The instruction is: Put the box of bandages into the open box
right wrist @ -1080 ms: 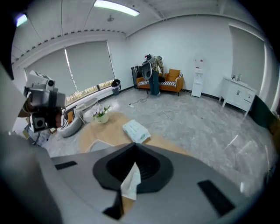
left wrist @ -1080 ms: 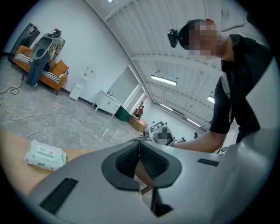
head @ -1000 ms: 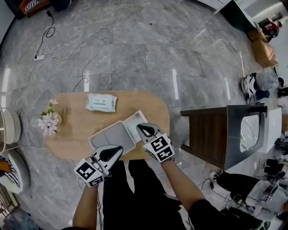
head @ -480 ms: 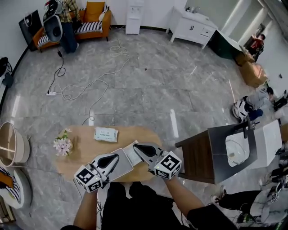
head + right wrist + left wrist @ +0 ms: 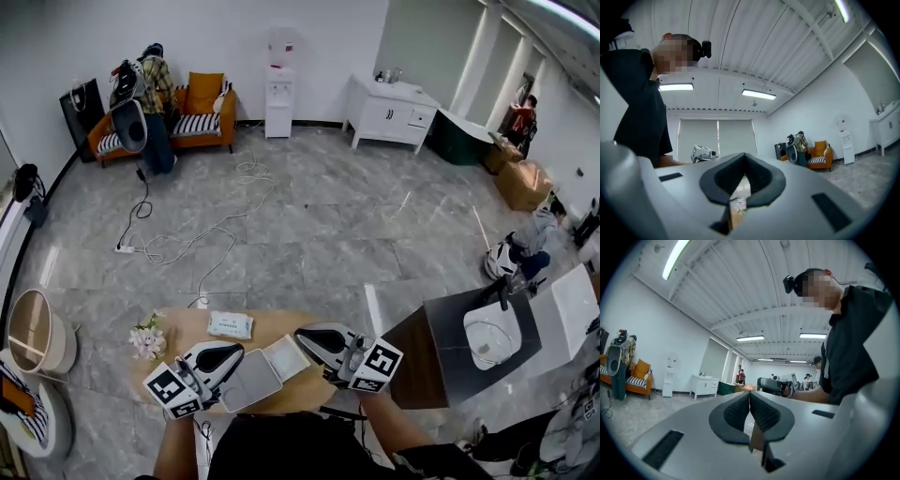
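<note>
Left gripper (image 5: 234, 351) – jaws pressed together, nothing between; same in own view (image 5: 749, 401).
Right gripper (image 5: 305, 334) – jaws clenched, empty (image 5: 743, 171).
Both lifted clear of wooden table (image 5: 272, 328) since a second ago, now level in front of person.
Open box (image 5: 246, 382) – unmoved on near table edge, below grippers.
White-green pack (image 5: 231, 324) – unchanged, flat on table beyond open box, outside it.
Flowers (image 5: 147, 339) – left end of table.

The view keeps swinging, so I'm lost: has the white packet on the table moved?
No. The white packet lies at the wooden table's far edge, just right of the flowers, as before.
</note>
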A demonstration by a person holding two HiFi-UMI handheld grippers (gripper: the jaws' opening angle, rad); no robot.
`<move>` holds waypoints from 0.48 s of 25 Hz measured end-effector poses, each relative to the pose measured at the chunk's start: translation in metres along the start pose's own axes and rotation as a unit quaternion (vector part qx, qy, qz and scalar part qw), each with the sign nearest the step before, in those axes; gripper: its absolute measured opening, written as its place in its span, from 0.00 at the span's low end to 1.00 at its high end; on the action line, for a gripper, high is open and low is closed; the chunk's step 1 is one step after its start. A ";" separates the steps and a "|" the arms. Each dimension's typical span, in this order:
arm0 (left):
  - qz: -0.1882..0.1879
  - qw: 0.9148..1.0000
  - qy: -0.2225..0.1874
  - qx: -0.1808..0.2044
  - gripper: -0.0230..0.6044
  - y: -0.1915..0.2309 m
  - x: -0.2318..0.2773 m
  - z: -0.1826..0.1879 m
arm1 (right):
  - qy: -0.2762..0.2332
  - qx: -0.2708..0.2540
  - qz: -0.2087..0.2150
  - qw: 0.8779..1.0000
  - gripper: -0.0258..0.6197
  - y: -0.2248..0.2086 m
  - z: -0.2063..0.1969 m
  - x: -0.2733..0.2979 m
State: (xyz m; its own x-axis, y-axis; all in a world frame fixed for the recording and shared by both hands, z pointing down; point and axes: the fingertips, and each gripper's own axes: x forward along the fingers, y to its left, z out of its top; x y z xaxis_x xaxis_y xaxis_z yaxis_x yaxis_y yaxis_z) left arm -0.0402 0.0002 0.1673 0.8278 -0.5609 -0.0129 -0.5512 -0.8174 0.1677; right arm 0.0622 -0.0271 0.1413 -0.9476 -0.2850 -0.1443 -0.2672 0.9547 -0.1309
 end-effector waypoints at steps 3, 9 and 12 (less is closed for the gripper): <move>-0.010 1.000 -0.005 0.027 0.06 -0.017 0.000 0.014 | -0.017 -0.008 0.020 1.000 0.06 0.015 0.010 -0.009; -0.018 0.999 -0.022 0.018 0.06 -0.029 0.008 0.013 | -0.023 0.008 0.045 0.999 0.06 0.027 0.000 -0.008; -0.016 1.000 -0.022 0.015 0.06 -0.031 0.011 0.010 | -0.020 0.007 0.056 0.998 0.05 0.030 -0.001 -0.010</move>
State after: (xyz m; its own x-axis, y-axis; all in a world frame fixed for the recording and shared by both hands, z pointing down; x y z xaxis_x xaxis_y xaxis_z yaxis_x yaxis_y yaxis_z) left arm -0.0151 0.0180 0.1524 0.8398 -0.5394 -0.0615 -0.5282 -0.8381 0.1365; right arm 0.0631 0.0046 0.1401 -0.9635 -0.1804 -0.1978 -0.1577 0.9795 -0.1252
